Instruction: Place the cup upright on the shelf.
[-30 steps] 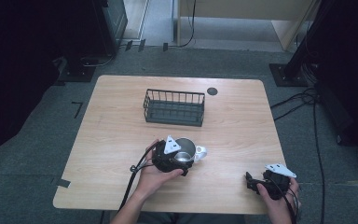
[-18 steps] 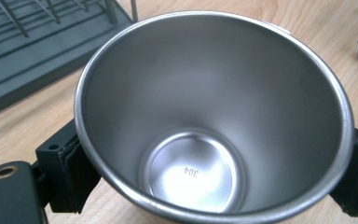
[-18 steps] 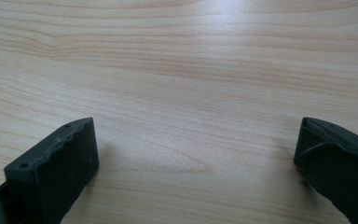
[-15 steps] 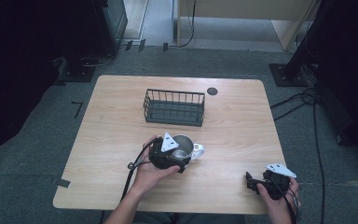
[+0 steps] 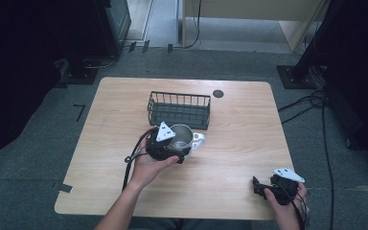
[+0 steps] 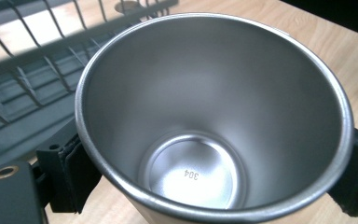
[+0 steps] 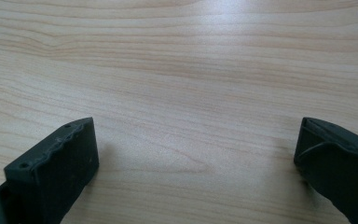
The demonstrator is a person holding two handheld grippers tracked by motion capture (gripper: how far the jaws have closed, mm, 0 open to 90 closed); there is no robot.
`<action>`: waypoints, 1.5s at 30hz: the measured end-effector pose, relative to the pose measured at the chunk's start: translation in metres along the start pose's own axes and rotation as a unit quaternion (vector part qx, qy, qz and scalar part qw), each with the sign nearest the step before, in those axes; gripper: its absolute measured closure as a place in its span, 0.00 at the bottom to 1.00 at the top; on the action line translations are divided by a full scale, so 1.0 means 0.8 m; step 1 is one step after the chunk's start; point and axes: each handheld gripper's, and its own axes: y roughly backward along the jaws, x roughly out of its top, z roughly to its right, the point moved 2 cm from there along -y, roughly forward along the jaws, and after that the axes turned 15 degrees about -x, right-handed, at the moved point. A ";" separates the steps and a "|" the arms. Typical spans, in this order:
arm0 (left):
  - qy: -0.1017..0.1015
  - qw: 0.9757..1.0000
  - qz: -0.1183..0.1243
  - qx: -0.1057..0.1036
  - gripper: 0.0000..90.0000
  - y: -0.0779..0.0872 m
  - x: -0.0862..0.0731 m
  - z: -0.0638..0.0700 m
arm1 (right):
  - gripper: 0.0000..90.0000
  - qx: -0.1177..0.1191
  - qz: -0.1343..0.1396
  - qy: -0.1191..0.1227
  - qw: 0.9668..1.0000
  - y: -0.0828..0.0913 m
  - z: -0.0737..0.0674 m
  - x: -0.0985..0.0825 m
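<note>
While your left gripper (image 5: 172, 149) clamps the steel cup (image 6: 214, 121) just before the basket (image 5: 178, 109), its smooth, rigid, light wall may slip; grip below the rim. Your right gripper (image 7: 196, 172) rests wide open.

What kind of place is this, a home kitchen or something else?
Probably a lab or recording workspace, not a kitchen: a bare wooden table on grey carpet, cables across the floor, and just a steel cup and a wire basket laid out.

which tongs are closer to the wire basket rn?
Left. The left tongs grip the steel cup just in front of the wire basket. The right tongs sit open at the table's near right edge, far from it.
</note>
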 end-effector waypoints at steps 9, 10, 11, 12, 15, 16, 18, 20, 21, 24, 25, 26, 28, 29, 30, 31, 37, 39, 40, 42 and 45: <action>0.008 1.000 0.010 0.008 0.09 0.012 0.020 -0.025 | 0.00 0.000 0.000 0.001 1.000 0.000 0.000 0.000; 0.008 1.000 0.010 0.008 0.09 0.012 0.020 -0.025 | 0.00 0.000 0.000 0.001 1.000 0.000 0.000 0.000; 0.007 1.000 0.011 0.010 0.09 0.014 0.024 -0.030 | 0.00 0.000 -0.001 0.000 1.000 0.000 0.000 0.000; 0.007 1.000 0.011 0.010 0.09 0.014 0.024 -0.030 | 0.00 0.000 0.000 0.001 1.000 0.000 0.000 0.000; 0.008 1.000 0.015 0.011 0.09 0.018 0.033 -0.038 | 0.00 0.000 0.000 0.000 1.000 0.000 0.000 0.000; 0.008 1.000 0.015 0.011 0.09 0.018 0.033 -0.038 | 0.00 0.000 0.000 0.000 1.000 0.000 0.000 0.000; 0.007 1.000 0.016 0.015 0.09 0.020 0.038 -0.041 | 0.00 0.000 0.000 0.000 1.000 0.000 0.000 0.000; 0.007 1.000 0.019 0.016 0.09 0.021 0.045 -0.046 | 0.00 0.000 0.000 0.000 1.000 0.000 0.000 0.000; 0.007 1.000 0.019 0.016 0.09 0.021 0.045 -0.046 | 0.00 0.000 0.000 0.000 1.000 0.000 0.000 0.000; 0.001 1.000 0.023 0.020 0.09 0.023 0.058 -0.052 | 0.00 0.000 0.000 0.000 1.000 0.000 0.000 0.000; 0.000 0.999 0.025 0.020 0.09 0.024 0.061 -0.054 | 0.00 0.000 0.000 0.000 1.000 0.000 0.000 0.000; -0.001 0.999 0.027 0.021 0.09 0.025 0.065 -0.056 | 0.00 0.000 0.000 0.000 1.000 0.000 0.000 0.000; -0.002 0.999 0.031 0.021 0.09 0.027 0.072 -0.060 | 0.00 0.000 0.000 0.000 1.000 0.000 0.000 0.000; -0.002 0.999 0.034 0.021 0.09 0.029 0.075 -0.062 | 0.00 0.000 0.000 0.000 1.000 0.000 0.000 0.000; -0.002 0.999 0.034 0.023 0.09 0.030 0.079 -0.064 | 0.00 0.000 0.000 0.000 1.000 0.000 0.000 0.000; -0.003 0.999 0.035 0.025 0.09 0.031 0.082 -0.067 | 0.00 0.000 0.000 0.000 1.000 0.000 0.000 0.000; -0.005 0.999 0.035 0.035 0.09 0.034 0.096 -0.083 | 0.00 0.000 0.000 0.000 1.000 0.000 0.000 0.000; -0.005 0.999 0.035 0.037 0.09 0.033 0.100 -0.090 | 0.00 0.000 0.000 0.000 1.000 0.000 0.000 0.000; -0.005 0.999 0.036 0.037 0.09 0.033 0.102 -0.093 | 0.00 0.000 0.000 0.000 1.000 0.000 0.000 0.000; -0.007 0.999 0.037 0.040 0.09 0.032 0.107 -0.099 | 0.00 0.000 0.000 0.000 1.000 0.000 0.000 0.000; -0.010 0.998 0.034 0.045 0.09 0.030 0.113 -0.109 | 0.00 0.000 0.000 0.000 1.000 0.000 0.000 0.000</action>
